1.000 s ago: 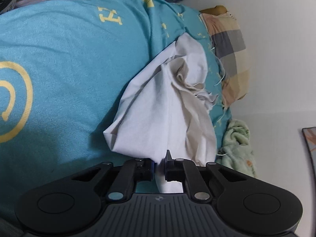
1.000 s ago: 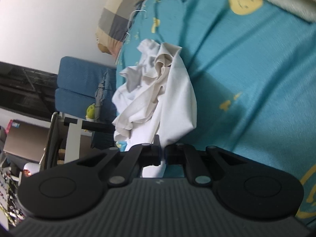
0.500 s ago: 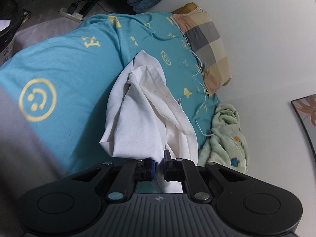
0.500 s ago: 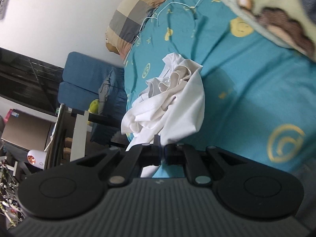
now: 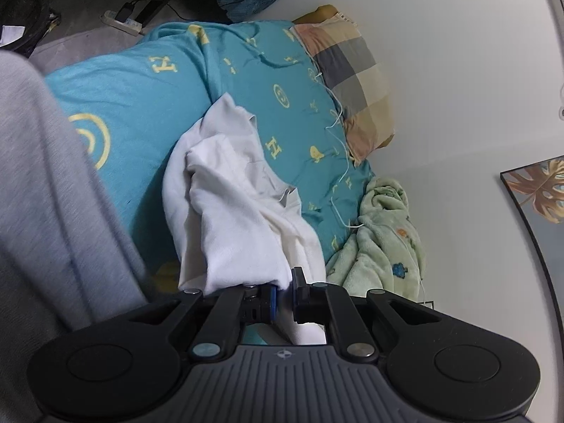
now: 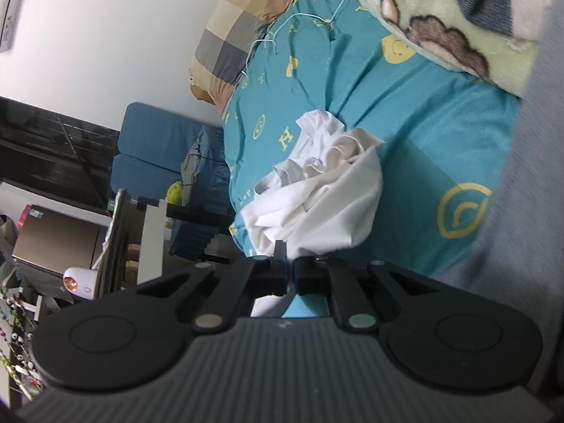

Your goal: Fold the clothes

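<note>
Both hand-held grippers, L (image 5: 284,294) & R (image 6: 289,275), clamped on white garment (image 5: 232,211); cloth trails fwd/down onto bed (image 5: 141,81), long axis away from both, neither nearer

My view of the bed and what lies on it

I see the bed (image 5: 148,105) in a teal cover with yellow prints; on it lie a checked pillow (image 5: 352,67) against the wall, a green fleece blanket (image 5: 387,232), a thin white cord (image 5: 338,130) and a crumpled white garment (image 5: 229,211).
</note>
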{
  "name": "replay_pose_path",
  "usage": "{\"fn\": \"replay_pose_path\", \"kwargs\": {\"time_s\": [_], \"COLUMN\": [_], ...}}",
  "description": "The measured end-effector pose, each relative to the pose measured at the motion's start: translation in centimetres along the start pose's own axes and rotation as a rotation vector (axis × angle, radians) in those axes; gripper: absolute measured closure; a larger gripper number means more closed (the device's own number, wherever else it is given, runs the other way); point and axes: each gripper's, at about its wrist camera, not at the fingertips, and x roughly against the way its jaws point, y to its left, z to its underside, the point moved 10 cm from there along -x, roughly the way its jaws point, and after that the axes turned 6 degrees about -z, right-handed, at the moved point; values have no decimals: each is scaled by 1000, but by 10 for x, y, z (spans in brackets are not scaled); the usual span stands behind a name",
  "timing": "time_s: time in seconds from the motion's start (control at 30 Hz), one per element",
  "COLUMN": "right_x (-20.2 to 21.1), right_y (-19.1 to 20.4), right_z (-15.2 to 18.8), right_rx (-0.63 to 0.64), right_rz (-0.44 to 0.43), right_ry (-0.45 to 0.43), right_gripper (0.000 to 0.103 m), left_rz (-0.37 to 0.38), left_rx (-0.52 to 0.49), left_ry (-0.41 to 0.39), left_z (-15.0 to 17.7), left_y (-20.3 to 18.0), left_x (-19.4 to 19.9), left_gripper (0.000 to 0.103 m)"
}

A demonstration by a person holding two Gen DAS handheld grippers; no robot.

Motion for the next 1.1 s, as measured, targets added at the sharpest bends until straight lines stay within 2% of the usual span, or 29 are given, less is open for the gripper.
{"fn": "replay_pose_path", "kwargs": {"time_s": [0.17,0.33,0.53,0.73,0.9,1.1], "right_x": [-25,-67,-134,-208,-255,-277], "right_y": [8,17,17,-6,-32,-48], "right_z": [-24,-57,-99,-128,-140,-140], "right_rx": [-27,-35,-45,-59,-31,33], "right_rz": [-9,3,42,92,145,170], "right_ry": [4,10,19,57,100,138], "right_gripper": [96,96,96,96,96,96], "left_rz": [10,10,-16,-60,-82,-112], "left_rx": [29,53,70,97,107,40], "left_ry": [1,-6,3,38,75,68], "left_z": [-30,-68,-119,-164,-178,-181], "left_y": [-20,-38,-48,-32,-7,1], "left_x": [-27,-68,-138,-218,-265,-282], "left_gripper": [94,94,94,93,93,92]}}
